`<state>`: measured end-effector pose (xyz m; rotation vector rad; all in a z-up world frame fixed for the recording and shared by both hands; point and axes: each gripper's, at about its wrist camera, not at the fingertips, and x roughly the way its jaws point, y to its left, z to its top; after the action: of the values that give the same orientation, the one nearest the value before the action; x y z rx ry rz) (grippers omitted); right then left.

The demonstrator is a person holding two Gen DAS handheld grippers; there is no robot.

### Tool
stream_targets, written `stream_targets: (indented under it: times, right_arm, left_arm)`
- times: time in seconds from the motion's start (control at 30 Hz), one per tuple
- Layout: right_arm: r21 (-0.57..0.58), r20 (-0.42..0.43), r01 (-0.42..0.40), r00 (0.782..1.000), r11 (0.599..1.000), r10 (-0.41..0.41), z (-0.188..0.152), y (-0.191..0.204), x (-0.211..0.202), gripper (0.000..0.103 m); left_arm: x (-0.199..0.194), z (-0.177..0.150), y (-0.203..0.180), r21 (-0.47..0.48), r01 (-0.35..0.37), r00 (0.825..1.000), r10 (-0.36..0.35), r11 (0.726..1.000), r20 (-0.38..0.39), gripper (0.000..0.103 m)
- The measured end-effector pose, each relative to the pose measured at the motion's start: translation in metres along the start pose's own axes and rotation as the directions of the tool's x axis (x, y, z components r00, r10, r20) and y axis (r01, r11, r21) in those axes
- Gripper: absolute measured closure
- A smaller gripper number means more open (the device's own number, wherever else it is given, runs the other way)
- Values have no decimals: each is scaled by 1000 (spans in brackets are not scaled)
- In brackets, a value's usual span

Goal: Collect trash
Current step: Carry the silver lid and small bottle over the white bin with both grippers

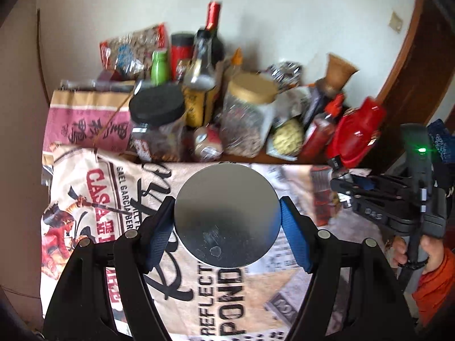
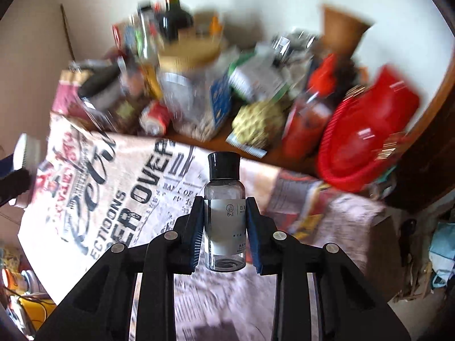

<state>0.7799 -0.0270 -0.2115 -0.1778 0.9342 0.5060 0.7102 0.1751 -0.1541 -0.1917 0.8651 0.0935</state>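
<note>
In the left wrist view my left gripper (image 1: 226,220) is shut on a round container with a flat silver lid (image 1: 226,216), held above the printed tablecloth (image 1: 119,187). In the right wrist view my right gripper (image 2: 225,227) is shut on a small clear bottle (image 2: 225,216) with a black cap and white label, held upright above the cloth (image 2: 113,187). The right gripper also shows at the right edge of the left view (image 1: 378,199). The silver-lidded container shows at the left edge of the right view (image 2: 25,150).
Clutter lines the back of the table against the wall: a wine bottle (image 1: 212,37), a black-lidded jar (image 1: 157,125), a tan-lidded jar (image 1: 247,113), a red basket (image 2: 366,139), a red sauce bottle (image 1: 320,130), a can (image 2: 155,118), snack bags. Floor clutter lies at the right (image 2: 438,255).
</note>
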Motion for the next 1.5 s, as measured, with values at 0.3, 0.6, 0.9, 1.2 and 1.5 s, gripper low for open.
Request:
stream_targets:
  times: [0.3,0.6,0.9,1.2,1.5]
  right_arm:
    - [6,254,21,967,1000,-22,-23,-12,-135,77]
    - [-88,391,-7,919,996,41,-79,3,-237,77]
    - [-14,388,-57,920,998,58,-136,17,-269,77]
    - [114,381,18,923,993,-61,-191,59,-301,77]
    - [232,363,15,926,973,-101,-257,134,-317,77]
  left_arm:
    - [-99,-14,-58,42,-34,984,26,999,174,31]
    - [-196,-73,-92,-43,-21,955,33,999,293,31]
    - [-246,-120,-95,-17,-34,951,38,999,306,31]
    - [-281,-164,-60,27,53,949,-58,998,310,31]
    - [-332,-232,-7,98,94,957,-117,991,264,31]
